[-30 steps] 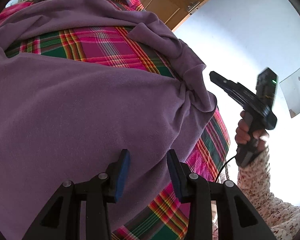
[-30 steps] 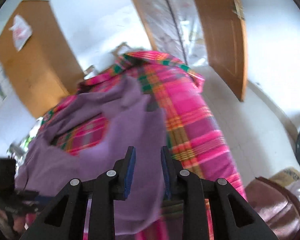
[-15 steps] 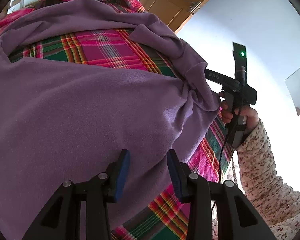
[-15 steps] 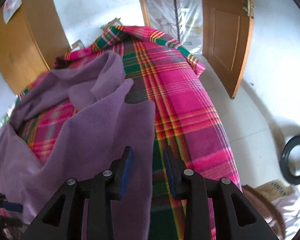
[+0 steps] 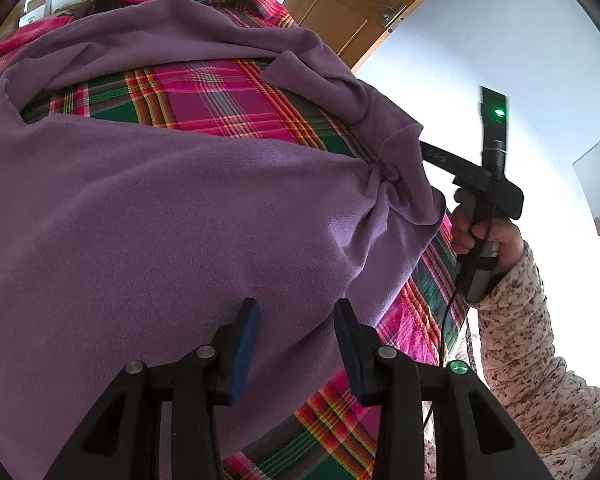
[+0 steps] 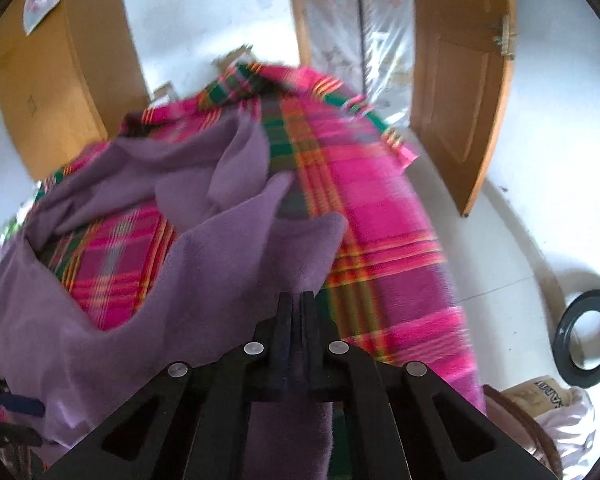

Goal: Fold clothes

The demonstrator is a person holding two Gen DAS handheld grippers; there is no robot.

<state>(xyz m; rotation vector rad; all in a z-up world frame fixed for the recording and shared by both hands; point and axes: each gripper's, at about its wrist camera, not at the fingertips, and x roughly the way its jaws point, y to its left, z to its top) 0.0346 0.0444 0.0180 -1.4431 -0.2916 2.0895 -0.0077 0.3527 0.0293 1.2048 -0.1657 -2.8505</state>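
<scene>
A purple fleece garment (image 5: pixel 160 220) lies spread and wrinkled over a pink and green plaid cloth (image 5: pixel 204 96). My left gripper (image 5: pixel 296 308) hovers open over the garment's near part, nothing between its fingers. In the left wrist view a hand (image 5: pixel 472 236) in a floral sleeve holds the right gripper's body (image 5: pixel 488 188) at the garment's right edge, where the fleece is bunched; its fingertips are hidden by the fabric. In the right wrist view my right gripper (image 6: pixel 297 300) is shut on the edge of the purple garment (image 6: pixel 220 272), beside the plaid cloth (image 6: pixel 380 240).
A wooden door (image 6: pixel 460 100) stands open at the far right and a wooden wardrobe (image 6: pixel 48 80) at the far left. On the white floor to the right lie a black ring (image 6: pixel 588 332) and a bag (image 6: pixel 556 400).
The right gripper came in from the air to the garment's right edge and went from open to shut on the fleece. The left gripper has stayed open in place.
</scene>
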